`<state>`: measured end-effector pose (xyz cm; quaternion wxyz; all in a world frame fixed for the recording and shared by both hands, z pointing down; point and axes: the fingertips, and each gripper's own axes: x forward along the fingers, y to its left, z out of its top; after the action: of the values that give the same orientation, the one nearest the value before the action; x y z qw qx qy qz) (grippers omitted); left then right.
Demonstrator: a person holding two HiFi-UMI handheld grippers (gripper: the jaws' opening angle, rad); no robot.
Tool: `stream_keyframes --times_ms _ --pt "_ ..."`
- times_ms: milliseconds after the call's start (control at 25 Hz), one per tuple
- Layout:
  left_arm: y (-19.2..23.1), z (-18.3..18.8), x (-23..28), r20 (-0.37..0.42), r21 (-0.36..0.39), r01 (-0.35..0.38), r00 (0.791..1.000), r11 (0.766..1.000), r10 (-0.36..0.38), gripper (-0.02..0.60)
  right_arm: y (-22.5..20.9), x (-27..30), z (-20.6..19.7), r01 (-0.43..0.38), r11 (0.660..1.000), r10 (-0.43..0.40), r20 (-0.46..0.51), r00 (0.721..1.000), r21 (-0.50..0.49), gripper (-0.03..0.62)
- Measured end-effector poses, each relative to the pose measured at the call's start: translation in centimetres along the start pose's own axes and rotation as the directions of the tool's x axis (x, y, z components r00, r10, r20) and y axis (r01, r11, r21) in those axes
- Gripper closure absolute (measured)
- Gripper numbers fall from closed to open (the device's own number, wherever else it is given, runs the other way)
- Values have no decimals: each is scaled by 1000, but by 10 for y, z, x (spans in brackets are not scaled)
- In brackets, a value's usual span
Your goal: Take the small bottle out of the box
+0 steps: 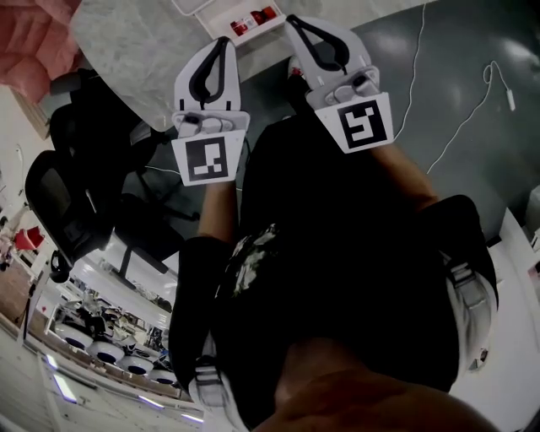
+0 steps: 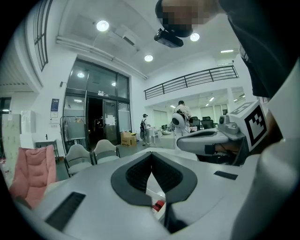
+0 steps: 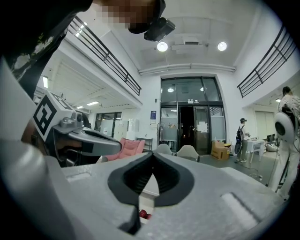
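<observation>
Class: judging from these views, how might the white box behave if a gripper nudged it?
The white box looks shallow and thin-walled, so it is probably light. It seems to sit on a smooth table, so it may slide rather than tip. Only its edge shows.

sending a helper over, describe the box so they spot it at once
Find the pale grey tabletop at the head view's top. Near its edge, just past the left gripper and right gripper, sits the box. It alone is white and open-topped, with red items inside.
</observation>
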<state>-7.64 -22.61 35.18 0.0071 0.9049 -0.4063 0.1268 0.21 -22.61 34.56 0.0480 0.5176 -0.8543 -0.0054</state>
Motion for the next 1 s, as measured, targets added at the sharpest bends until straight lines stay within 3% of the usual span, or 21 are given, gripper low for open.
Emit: stream_keyframes --times_ms 160,400,680,880,1000 --pt "-6 -3 19 -11 -4 29 1000 1000 -30 568 -12 12 -11 -39 999 39 -24 999 -3 599" --pt "0 -22 27 -55 -45 -6 998 999 3 568 -23 25 -22 -59 998 58 -29 998 -1 599" --pt "11 -50 40 -126 -60 12 992 998 -20 542 -25 32 -34 -68 997 69 -43 997 26 599" --pt "5 -69 60 -182 -97 89 978 991 -105 497 -32 38 -50 -59 998 61 -83 995 24 599" --pt "-3 -84 72 -222 -48 209 951 977 -214 464 -36 43 -53 -44 998 47 -89 995 35 599"
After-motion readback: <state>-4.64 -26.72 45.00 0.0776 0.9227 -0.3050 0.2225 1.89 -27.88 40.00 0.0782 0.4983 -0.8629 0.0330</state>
